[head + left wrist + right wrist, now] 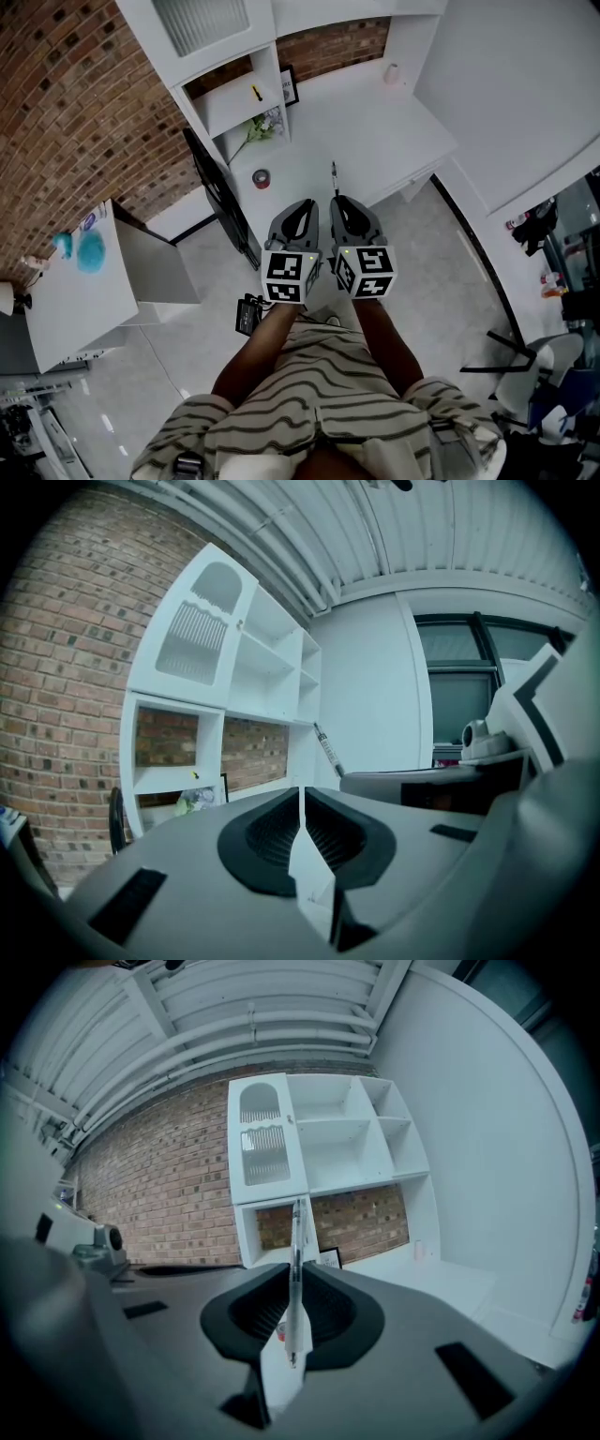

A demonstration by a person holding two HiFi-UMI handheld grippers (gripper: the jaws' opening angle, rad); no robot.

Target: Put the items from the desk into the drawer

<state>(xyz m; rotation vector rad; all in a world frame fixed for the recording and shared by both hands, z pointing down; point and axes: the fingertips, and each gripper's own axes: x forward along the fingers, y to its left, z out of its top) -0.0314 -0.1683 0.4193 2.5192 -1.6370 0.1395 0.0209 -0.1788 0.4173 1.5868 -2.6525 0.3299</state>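
Observation:
My two grippers are held side by side over the floor, just short of the white desk (375,122). The right gripper (341,202) is shut on a slim pen (334,176), which stands up between its jaws (295,1241) and pokes out past the tips. From the left gripper view the same pen (327,749) shows slanting up at the right. The left gripper (302,208) has its jaws pressed together (301,799) with nothing in them. A small red can (261,178) stands on the desk's near left part.
A white shelf unit (246,89) at the desk's back holds a plant (265,126), a picture frame (289,86) and a yellow item (256,92). A pink cup (392,72) stands far right. A black chair (223,199) sits left of the desk; a second white table (70,295) is further left.

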